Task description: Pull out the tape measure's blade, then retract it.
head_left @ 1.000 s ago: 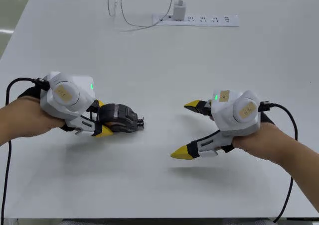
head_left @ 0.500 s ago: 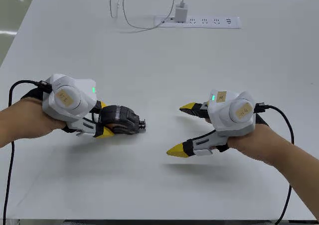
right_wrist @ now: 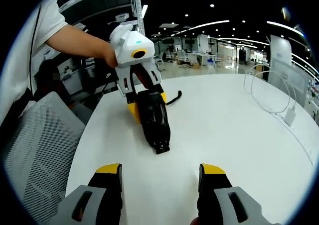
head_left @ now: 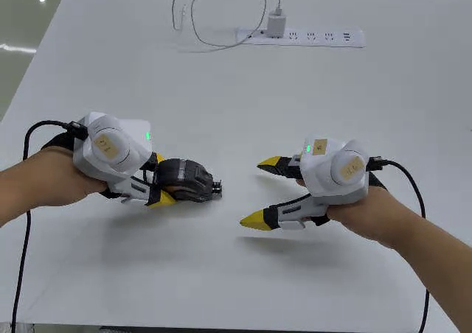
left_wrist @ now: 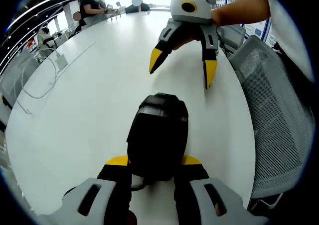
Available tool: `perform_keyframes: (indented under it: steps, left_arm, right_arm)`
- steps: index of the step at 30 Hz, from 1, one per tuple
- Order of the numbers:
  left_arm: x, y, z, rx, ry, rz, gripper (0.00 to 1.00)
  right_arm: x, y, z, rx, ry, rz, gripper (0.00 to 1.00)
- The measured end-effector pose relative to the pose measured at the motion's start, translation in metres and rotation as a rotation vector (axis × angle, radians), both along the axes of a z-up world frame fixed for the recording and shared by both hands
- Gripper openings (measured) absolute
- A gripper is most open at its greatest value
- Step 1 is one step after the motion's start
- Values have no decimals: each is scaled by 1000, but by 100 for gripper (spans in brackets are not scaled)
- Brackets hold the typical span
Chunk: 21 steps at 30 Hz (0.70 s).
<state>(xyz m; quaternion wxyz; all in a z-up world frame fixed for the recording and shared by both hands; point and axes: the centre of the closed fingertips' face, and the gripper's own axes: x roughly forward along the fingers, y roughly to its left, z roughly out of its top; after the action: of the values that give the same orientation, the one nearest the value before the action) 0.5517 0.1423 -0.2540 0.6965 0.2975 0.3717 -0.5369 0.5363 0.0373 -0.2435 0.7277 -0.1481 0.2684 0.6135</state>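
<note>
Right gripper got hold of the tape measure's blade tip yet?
No. The right gripper has its jaws open, with bare table between it and the tape measure held by the left gripper.

Between my right gripper (head_left: 259, 191) and the tape measure (head_left: 193, 180) clamped in my left gripper (head_left: 161, 178) lies a bare strip of tabletop (head_left: 236, 104), with nothing in the way. My right jaws stand wide apart. The power strip (head_left: 302, 36) and its white cable (head_left: 193, 20) lie well apart, toward the far edge.
</note>
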Motion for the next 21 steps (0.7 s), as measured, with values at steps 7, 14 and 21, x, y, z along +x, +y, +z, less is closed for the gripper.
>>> perform_keyframes:
  steps: [7, 14, 21]
  left_arm:
    - [0, 0, 0, 3, 1, 2, 28]
    - [0, 0, 0, 4, 2, 4, 28]
    - [0, 0, 0, 2, 1, 6, 28]
  right_arm:
    - [3, 8, -4, 6, -17, 15, 54]
    - [3, 13, -11, 0, -13, 26, 51]
    - [4, 19, -13, 4, -19, 41, 48]
